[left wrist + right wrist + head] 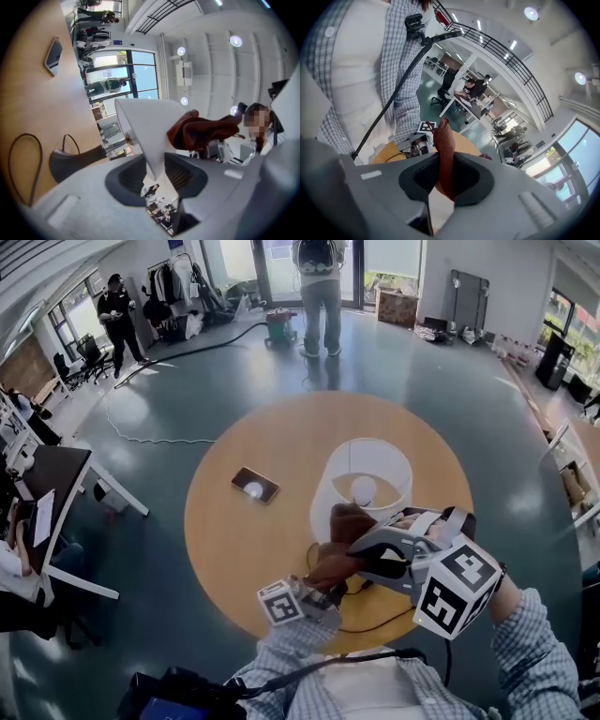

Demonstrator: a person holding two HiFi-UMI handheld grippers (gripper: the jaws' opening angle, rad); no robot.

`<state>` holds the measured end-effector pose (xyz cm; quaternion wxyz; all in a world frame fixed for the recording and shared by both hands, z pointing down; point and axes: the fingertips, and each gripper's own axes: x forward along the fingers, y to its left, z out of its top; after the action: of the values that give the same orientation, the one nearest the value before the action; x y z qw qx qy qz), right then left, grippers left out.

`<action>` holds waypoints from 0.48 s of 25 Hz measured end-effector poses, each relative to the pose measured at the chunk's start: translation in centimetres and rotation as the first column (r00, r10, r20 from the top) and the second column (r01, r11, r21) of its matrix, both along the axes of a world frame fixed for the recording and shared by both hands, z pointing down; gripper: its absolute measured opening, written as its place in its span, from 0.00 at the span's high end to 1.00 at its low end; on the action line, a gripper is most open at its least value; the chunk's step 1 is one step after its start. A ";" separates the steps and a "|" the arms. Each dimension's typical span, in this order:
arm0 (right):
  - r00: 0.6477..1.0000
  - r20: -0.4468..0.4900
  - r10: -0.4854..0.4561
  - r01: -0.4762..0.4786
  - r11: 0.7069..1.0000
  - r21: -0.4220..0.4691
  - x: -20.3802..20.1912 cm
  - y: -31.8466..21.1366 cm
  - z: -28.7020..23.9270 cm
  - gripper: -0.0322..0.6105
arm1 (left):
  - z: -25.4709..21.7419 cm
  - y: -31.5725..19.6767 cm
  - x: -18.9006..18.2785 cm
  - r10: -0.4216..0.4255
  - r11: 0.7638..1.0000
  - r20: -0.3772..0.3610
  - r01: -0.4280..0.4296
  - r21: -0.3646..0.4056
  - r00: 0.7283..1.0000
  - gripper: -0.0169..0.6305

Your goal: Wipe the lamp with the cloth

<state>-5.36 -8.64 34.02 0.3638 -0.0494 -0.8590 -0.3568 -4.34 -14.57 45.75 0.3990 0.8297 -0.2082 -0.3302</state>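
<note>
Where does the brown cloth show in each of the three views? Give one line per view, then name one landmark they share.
Head view: the cloth sits centre-right, bunched at the lampshade's near rim.
Left gripper view: cloth right of centre, beyond the lampshade edge pinched by the left gripper.
Right gripper view: cloth dead centre, clamped in the right gripper.
Shared landmark: the round wooden table.

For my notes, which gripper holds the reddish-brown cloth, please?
The right gripper pinches the reddish-brown cloth; the left gripper grips the rim of the white lampshade.
</note>
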 end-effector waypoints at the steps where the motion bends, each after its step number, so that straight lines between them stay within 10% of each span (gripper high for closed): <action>1: 1.000 0.012 0.027 -0.027 1.000 -0.007 0.6 -0.1 0.3 0.84 | 0.0 0.0 0.0 0.002 1.000 0.002 -0.002 0.000 1.000 0.79; 12: 0.938 0.106 0.330 -0.305 0.931 -0.201 6.4 -1.1 4.7 0.85 | -0.3 0.0 0.0 0.009 1.000 0.017 -0.009 -0.004 1.000 0.79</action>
<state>1.00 -9.78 38.74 0.3504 0.0821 -0.9077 -0.2160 -4.29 -14.55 45.43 0.4003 0.8326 -0.2086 -0.3210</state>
